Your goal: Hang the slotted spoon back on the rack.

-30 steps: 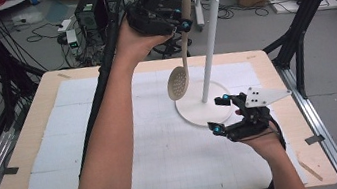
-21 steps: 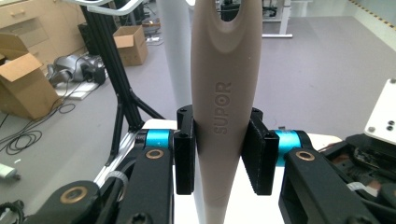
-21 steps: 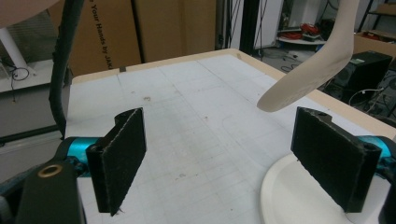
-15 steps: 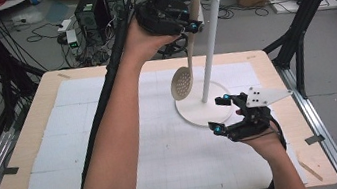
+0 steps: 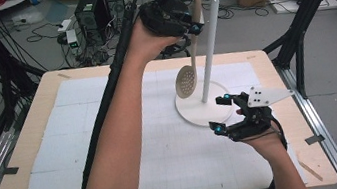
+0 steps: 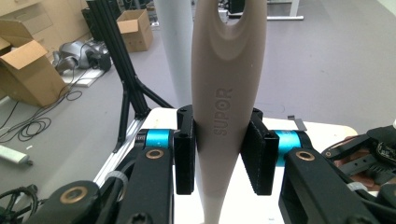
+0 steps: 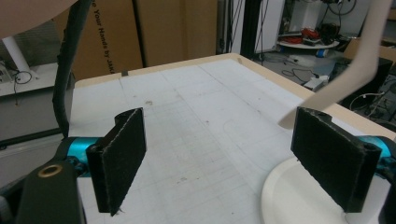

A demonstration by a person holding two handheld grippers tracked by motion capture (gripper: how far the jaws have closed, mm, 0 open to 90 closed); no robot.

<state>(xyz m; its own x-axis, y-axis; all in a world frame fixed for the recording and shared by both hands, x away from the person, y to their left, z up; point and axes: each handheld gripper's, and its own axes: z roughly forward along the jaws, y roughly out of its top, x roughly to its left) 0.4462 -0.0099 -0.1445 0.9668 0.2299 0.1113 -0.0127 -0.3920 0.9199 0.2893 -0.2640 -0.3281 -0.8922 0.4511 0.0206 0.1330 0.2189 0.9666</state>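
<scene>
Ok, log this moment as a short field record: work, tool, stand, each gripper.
work: hanging a utensil on a hook stand
tool: beige slotted spoon, hanging upright, bowl down, handle hole near the hooks
stand: white hook stand, round base on the table
left gripper: raised, shut on the spoon's handle
right gripper: open, low beside the stand's base, holding nothing

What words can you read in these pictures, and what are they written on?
"SUPOR" – pressed into the handle of the slotted spoon that the left gripper clamps.
"e Your Hands by JAKE" – partly cut off, printed up the side of the cardboard box behind the table; the last letters are unsure.
No other writing is readable.
</scene>
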